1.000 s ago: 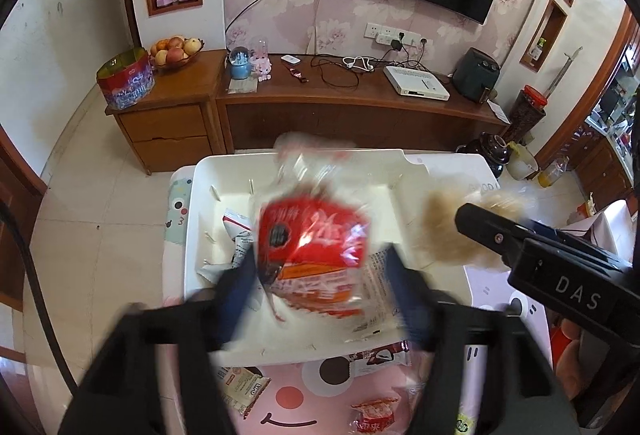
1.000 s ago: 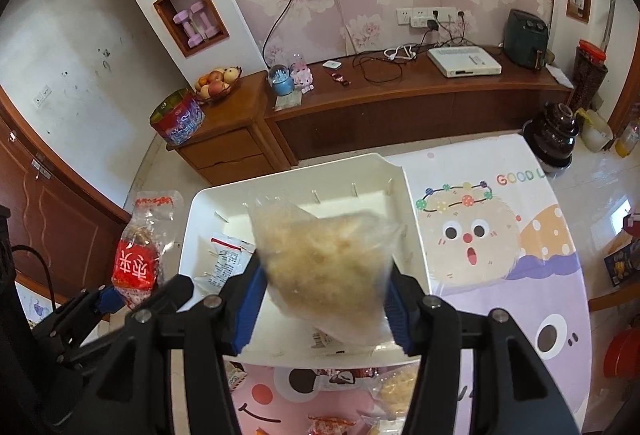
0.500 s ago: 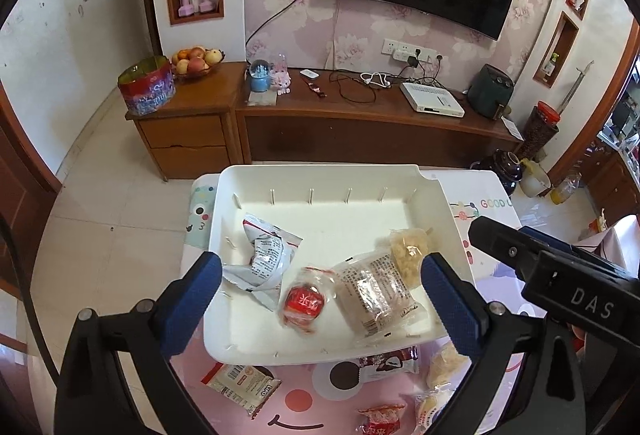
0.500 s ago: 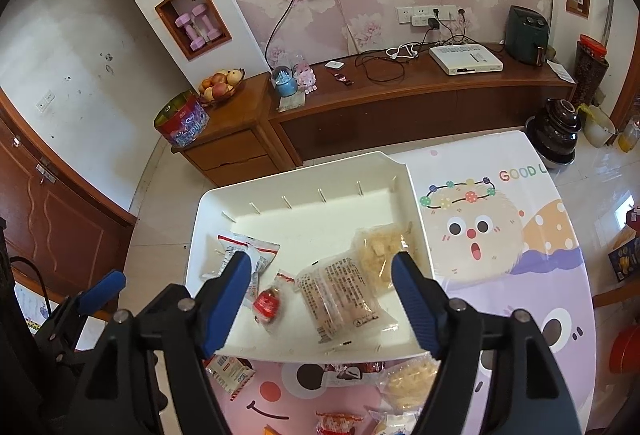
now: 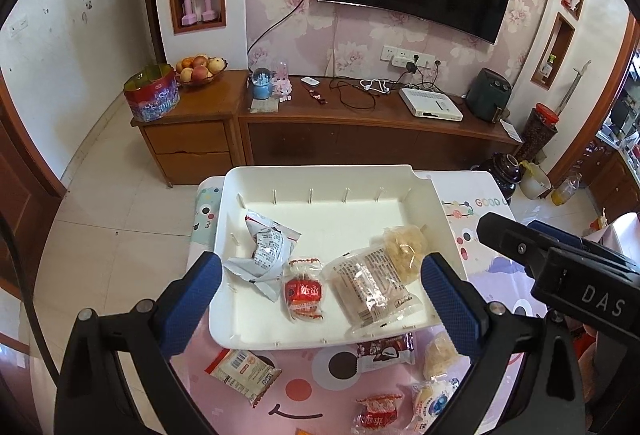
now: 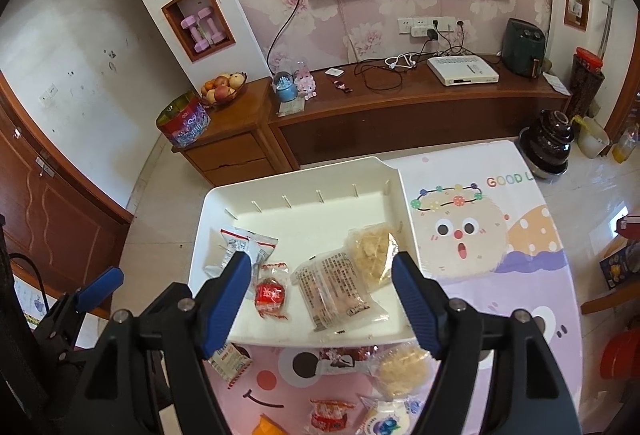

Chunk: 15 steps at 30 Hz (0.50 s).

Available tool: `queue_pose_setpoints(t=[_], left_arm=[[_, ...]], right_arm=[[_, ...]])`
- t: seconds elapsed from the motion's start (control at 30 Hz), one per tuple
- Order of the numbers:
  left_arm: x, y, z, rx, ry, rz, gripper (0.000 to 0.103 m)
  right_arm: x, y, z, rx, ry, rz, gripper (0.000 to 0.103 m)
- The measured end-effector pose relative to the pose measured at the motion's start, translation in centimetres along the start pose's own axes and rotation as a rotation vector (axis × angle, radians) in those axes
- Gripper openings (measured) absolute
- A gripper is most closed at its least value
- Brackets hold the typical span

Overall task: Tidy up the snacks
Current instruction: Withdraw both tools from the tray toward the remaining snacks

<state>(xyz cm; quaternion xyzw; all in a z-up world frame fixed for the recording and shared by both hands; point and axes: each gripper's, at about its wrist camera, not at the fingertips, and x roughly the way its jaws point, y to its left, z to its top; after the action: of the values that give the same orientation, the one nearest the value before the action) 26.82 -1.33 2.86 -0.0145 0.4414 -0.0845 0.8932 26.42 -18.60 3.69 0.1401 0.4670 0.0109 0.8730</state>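
Observation:
The white tray (image 5: pixel 320 175) stands on the cartoon-print table. It holds a white-and-red packet (image 5: pixel 268 251), a small red snack (image 5: pixel 304 291), a clear long packet (image 5: pixel 368 287) and a yellow crisp bag (image 5: pixel 404 247). My left gripper (image 5: pixel 320 275) hangs open above the tray's near half, with nothing between its blue pads (image 5: pixel 192 299). In the right wrist view the right gripper (image 6: pixel 320 267) is also open and empty over the same tray (image 6: pixel 304 171), above the red snack (image 6: pixel 272 293) and the clear packet (image 6: pixel 336 287).
Loose snacks lie on the table in front of the tray: a striped packet (image 5: pixel 240 367), a brown wrapper (image 5: pixel 384 351), a round yellow cake (image 6: pixel 404 371) and a red sweet (image 6: pixel 330 413). A wooden TV cabinet (image 5: pixel 360 123) runs along the far wall.
A second ago the left gripper held the red snack and the right one held the yellow crisp bag over the tray. Both have let go; the snacks lie in the tray and both grippers have risen.

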Motion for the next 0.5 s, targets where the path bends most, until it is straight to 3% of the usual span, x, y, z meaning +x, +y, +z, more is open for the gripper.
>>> queue_pose_setpoints(t=[0.5], left_arm=[[-5.5, -1.1, -2.6, 0.008, -0.044, 0.013, 0.099]], right_arm=[[-5.5, -0.2, -2.6, -0.032, -0.066, -0.043, 0.073]])
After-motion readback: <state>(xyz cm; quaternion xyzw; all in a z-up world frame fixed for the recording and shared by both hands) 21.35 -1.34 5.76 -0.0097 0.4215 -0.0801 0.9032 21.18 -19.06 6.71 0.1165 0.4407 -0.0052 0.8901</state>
